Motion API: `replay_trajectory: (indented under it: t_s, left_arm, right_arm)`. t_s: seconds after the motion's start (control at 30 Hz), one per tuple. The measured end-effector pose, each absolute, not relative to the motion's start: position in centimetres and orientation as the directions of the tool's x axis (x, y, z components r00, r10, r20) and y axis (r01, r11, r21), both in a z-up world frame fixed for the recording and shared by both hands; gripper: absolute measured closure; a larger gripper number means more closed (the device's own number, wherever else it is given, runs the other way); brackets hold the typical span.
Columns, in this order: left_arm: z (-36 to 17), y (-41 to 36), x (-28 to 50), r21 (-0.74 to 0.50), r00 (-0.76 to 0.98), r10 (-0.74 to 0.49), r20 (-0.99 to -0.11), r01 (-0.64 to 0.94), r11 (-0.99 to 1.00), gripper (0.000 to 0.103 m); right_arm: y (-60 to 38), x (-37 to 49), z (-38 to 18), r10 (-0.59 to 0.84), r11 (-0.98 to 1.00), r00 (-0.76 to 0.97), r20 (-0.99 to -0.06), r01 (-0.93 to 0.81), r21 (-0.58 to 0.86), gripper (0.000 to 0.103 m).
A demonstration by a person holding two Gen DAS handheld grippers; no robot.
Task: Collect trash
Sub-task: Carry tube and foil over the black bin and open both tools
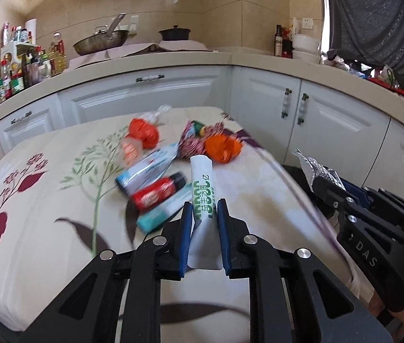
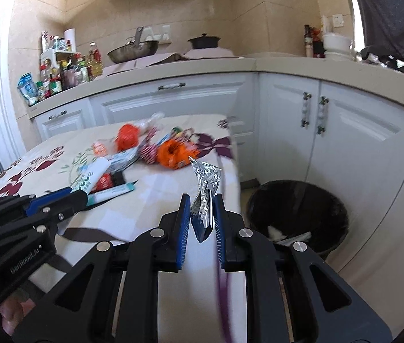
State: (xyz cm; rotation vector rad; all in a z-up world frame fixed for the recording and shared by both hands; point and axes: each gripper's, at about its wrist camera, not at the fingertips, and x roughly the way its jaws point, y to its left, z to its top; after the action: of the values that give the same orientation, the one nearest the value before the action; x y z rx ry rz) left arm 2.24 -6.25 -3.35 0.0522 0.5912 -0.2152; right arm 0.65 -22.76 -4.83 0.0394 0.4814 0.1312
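Meanwhile, the left gripper (image 1: pixel 204 214) clamps a white packet with green lettering (image 1: pixel 202 180) above the flower-patterned desk (image 1: pixel 44 200), just beside the litter that lies there: a red and black wrapper (image 1: pixel 159 191), a teal stick pack (image 1: pixel 161 213), a blue and silver pouch (image 1: pixel 147 171) and crumpled orange wrappers (image 1: pixel 222 148). Off to its right, the right gripper (image 2: pixel 200 208) pinches a crinkled silver foil wrapper (image 2: pixel 206 188) near the desk's edge, with the black-lined trash bin (image 2: pixel 299 214) on the floor beside it.

A floral-clothed table (image 1: pixel 44 200) bears a loose heap of wrappers (image 1: pixel 159 168).
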Motion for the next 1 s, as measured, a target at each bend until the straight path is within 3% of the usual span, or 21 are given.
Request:
replay_trajectory:
  t_s: [0.5, 1.0]
  left_arm:
    - [-0.7, -15.1, 8.1, -0.02, 0.807, -0.287, -0.517, 0.323, 0.946, 0.084]
    - [-1.9, -24.3, 15.4, 0.003, 0.741, -0.303, -0.599, 0.381, 0.925, 0.084]
  right_arm:
    - [-31.5, 4.5, -3.0, -0.029, 0.998, 0.911, -0.411, 0.049, 0.038, 0.086]
    - [-38.4, 10.1, -4.5, -0.083, 0.991, 0.899, -0.429, 0.119, 0.057, 0.086]
